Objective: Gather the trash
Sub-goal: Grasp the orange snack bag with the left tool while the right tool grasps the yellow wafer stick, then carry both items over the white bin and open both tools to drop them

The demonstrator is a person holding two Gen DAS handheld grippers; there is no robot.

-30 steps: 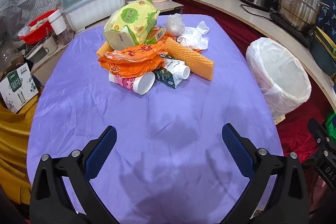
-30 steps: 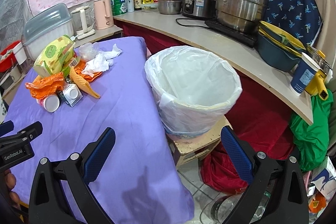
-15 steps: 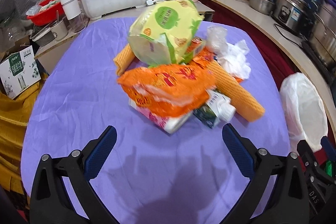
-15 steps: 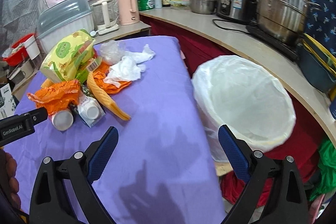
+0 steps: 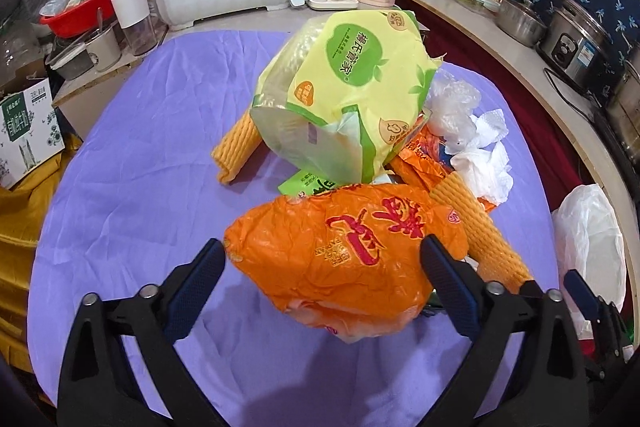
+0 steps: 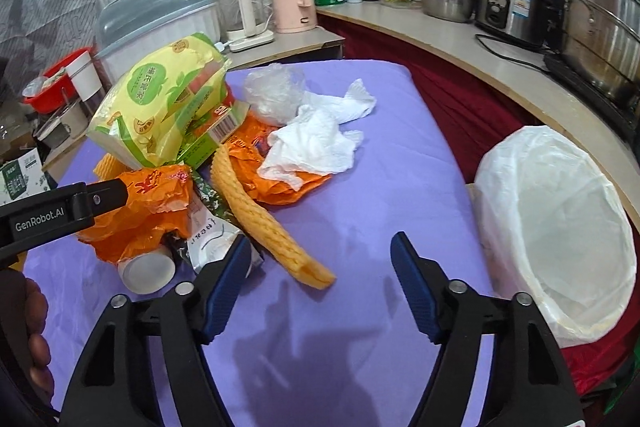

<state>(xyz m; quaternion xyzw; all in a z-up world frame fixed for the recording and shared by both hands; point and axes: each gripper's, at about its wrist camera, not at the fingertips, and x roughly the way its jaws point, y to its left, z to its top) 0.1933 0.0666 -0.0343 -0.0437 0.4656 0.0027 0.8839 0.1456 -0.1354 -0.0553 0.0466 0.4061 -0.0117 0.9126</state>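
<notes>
On the purple-covered worktop (image 6: 392, 163) the trash pile centres on a yellow-green bag (image 5: 352, 95); white tissues (image 6: 316, 143) lie beside it toward the lined bin (image 6: 560, 243), and an orange wrapper (image 5: 352, 251) lies in front. The left claw (image 5: 324, 279) is spread wide, its fingers flanking the orange wrapper. The right claw (image 6: 320, 287) is spread, empty, its left finger beside a carton (image 6: 212, 239), a yellow foam sleeve (image 6: 260, 215) just ahead.

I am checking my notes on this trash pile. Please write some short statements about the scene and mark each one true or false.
1. The left claw is open around the orange bag. True.
2. The right claw grips the white tissue. False: it is open and holds nothing.
3. The trash bin has a white liner. True.
4. The yellow-green bag lies under the orange bag. False: it sits behind it, higher on the pile.
</notes>
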